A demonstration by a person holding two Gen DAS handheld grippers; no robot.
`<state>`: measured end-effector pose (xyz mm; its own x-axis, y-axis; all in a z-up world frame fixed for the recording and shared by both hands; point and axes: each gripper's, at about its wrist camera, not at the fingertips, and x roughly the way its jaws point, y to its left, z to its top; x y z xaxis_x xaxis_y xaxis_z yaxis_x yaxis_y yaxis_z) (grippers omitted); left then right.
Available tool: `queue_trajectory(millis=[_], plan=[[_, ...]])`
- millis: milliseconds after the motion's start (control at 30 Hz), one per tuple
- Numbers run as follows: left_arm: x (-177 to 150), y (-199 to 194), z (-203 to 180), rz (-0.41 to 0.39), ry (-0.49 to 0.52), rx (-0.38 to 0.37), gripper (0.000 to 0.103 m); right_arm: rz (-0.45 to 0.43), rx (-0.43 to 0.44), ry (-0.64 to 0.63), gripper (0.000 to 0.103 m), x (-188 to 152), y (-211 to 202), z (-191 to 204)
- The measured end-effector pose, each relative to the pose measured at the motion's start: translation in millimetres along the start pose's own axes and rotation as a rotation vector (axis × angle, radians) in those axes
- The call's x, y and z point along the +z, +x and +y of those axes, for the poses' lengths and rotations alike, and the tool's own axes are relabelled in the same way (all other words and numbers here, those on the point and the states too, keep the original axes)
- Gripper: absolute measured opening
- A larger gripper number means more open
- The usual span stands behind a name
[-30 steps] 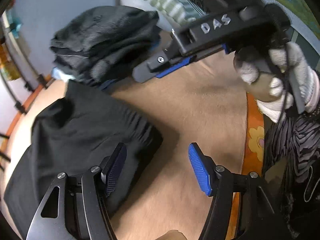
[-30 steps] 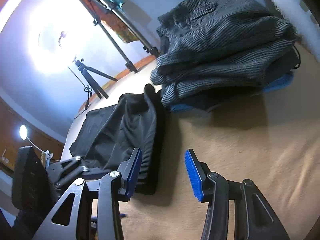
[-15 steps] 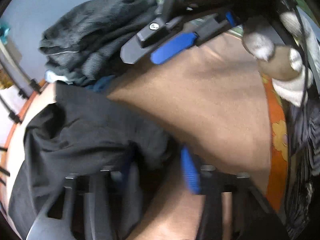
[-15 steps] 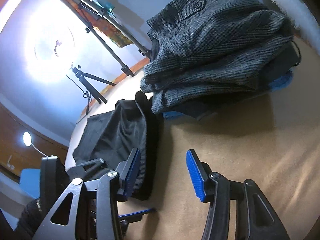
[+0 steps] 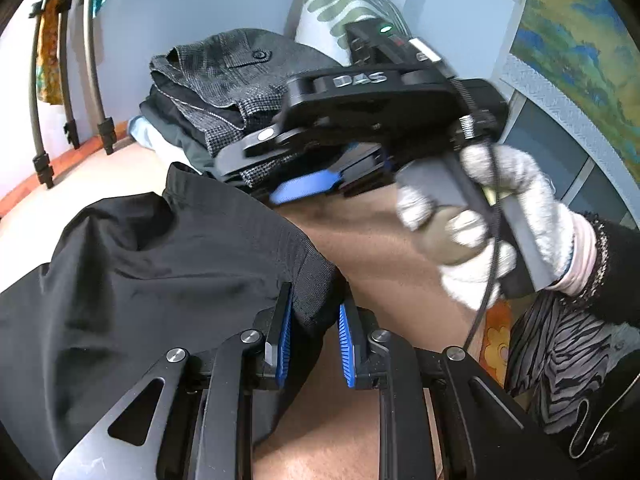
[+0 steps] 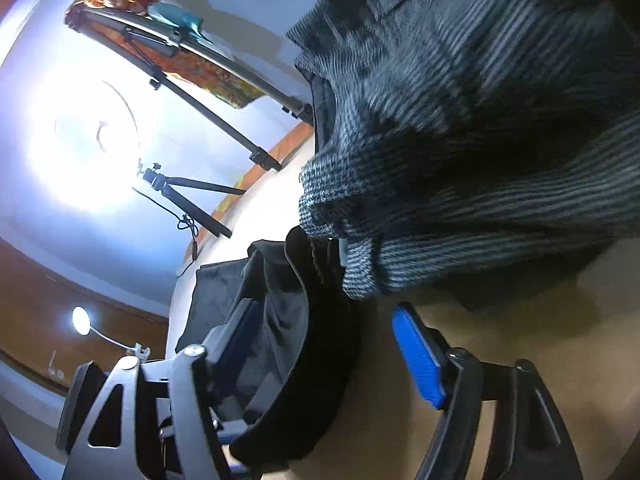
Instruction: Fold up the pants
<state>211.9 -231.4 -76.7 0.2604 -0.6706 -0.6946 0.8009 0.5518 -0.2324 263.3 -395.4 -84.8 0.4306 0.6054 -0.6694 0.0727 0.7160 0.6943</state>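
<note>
Black pants [image 5: 140, 280] lie spread on the brown bed surface [image 5: 380, 248], waistband toward me. My left gripper [image 5: 315, 340] is closing, its blue pads pinching the near waistband corner, which rises off the bed between them. My right gripper [image 5: 256, 172], held by a white-gloved hand [image 5: 480, 232], hovers at the far end of the waistband beside the grey pile. In the right wrist view the right gripper [image 6: 324, 320] is opening wide. The black waistband [image 6: 312, 360] lies between its fingers, and the pads stand clear of it.
A stack of folded grey pants [image 5: 232, 80] [image 6: 480, 140] sits just behind the black pants, close above the right gripper. A green-striped pillow [image 5: 344, 4] leans on the wall. Tripod legs [image 5: 96, 80] [image 6: 180, 188] stand at the bed's far edge. An orange floral border [image 5: 492, 344] marks the right edge.
My left gripper went from wide open to closed on the waistband corner and lifted it. My right gripper moved in toward the grey stack, lower over the waistband, with its jaws spreading wider.
</note>
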Motion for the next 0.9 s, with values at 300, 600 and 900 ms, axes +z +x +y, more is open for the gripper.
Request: queue_trajectory(millis=[300, 600, 900], plan=[[0.0, -8.6, 11.1, -0.045, -0.03, -0.038, 0.018, 0.087, 0.089, 0.129, 0.059, -6.2, 47.8, -9.1], [-0.9, -31.4, -5.3, -0.116, -0.071, -0.122, 0.018, -0.044, 0.008, -0.043, 0.015, -18.4, 1.2, 38.1], [-3.6, -29.8, 0.0, -0.119, -0.146, -0.109, 0.018, 0.0, -0.049, 0.019, 0.015, -21.2, -4.2, 18.4]])
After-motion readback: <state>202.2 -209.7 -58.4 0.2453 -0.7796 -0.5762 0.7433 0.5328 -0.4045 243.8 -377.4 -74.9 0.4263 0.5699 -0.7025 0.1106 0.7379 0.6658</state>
